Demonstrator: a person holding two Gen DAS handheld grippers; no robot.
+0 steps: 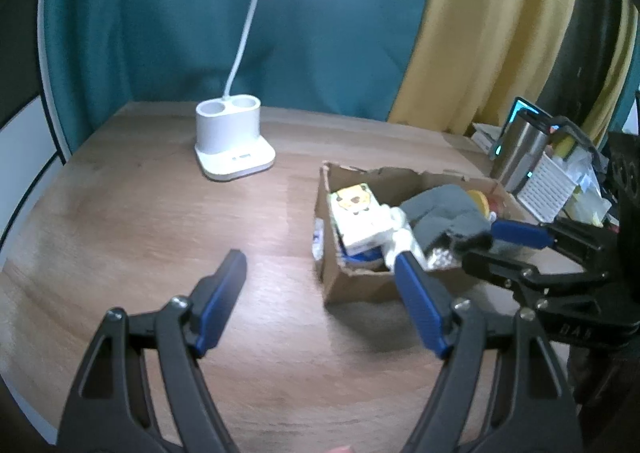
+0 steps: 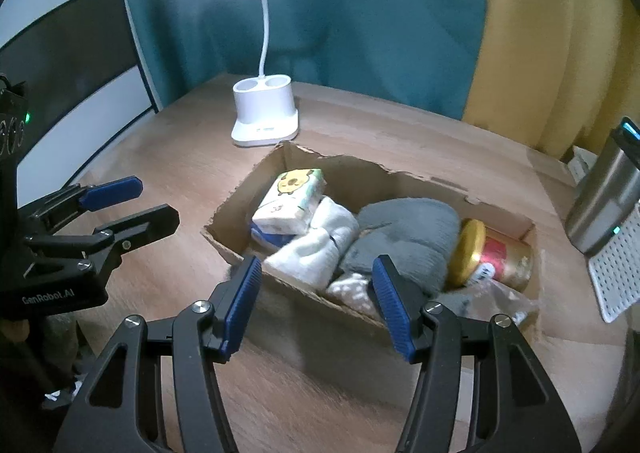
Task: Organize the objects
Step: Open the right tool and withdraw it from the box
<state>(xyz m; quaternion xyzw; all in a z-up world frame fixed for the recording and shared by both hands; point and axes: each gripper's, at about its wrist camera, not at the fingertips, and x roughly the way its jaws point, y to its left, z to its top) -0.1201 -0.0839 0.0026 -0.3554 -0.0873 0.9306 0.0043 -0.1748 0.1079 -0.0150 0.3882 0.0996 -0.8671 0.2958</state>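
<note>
Cardboard box point(image 2: 280, 293) on desk, holding soft grey cloth point(image 2: 408, 237), compressible; pinch at bunched fold. Right gripper point(image 2: 316, 285) partly open, empty, above near wall. Left gripper point(image 1: 320, 277) wider, empty.

Looks like a room in a home, prob. a bedroom or study corner. Wood-grain worktop point(image 1: 140, 213) set vs. teal curtain point(image 1: 200, 13) & yellow curtain point(image 1: 480, 33). White desk lamp point(image 2: 265, 115) w/ pen-holder base, switched on. Cardboard box point(image 2: 352, 317) w/ household bits: tissue pack point(image 2: 290, 199), socks point(image 2: 316, 249), a tin point(image 2: 496, 253). Steel tumbler point(image 2: 604, 197) & white basket point(image 1: 546, 189) at the side.
</note>
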